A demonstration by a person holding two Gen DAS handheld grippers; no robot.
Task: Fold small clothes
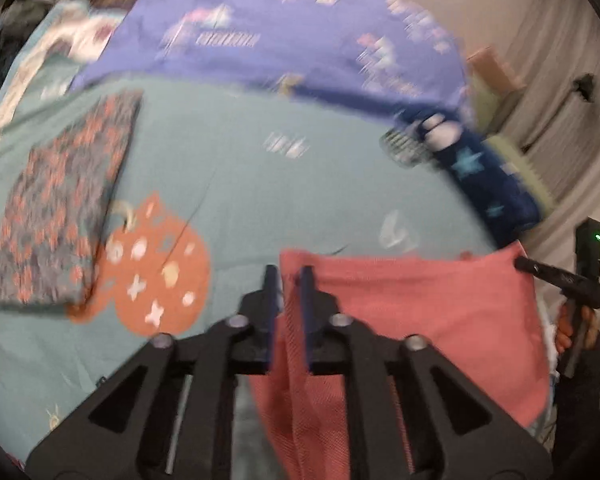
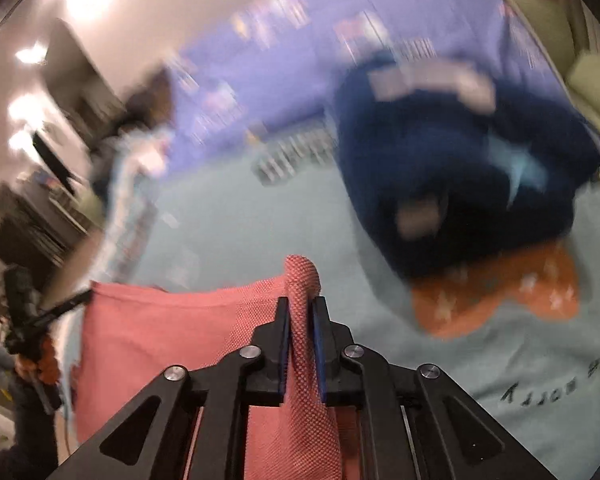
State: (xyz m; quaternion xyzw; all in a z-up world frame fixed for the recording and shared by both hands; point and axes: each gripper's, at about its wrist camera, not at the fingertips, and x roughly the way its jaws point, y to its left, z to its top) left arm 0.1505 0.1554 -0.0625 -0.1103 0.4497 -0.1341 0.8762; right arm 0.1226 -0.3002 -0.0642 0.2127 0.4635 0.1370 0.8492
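Observation:
A pink woven garment (image 1: 428, 312) hangs stretched between both grippers above a teal bedsheet (image 1: 240, 160). My left gripper (image 1: 290, 276) is shut on its left top corner. My right gripper (image 2: 300, 308) is shut on the other corner, with pink cloth (image 2: 300, 280) poking up between the fingers. Each gripper shows at the far edge of the other's view: the right one (image 1: 560, 280) and the left one (image 2: 32, 320). Both views are blurred by motion.
A folded floral garment (image 1: 60, 208) lies at the left on the sheet. A dark blue garment with stars (image 1: 484, 172) (image 2: 460, 160) lies at the right. A purple patterned blanket (image 1: 280, 28) covers the far side. Orange prints (image 1: 156, 268) mark the sheet.

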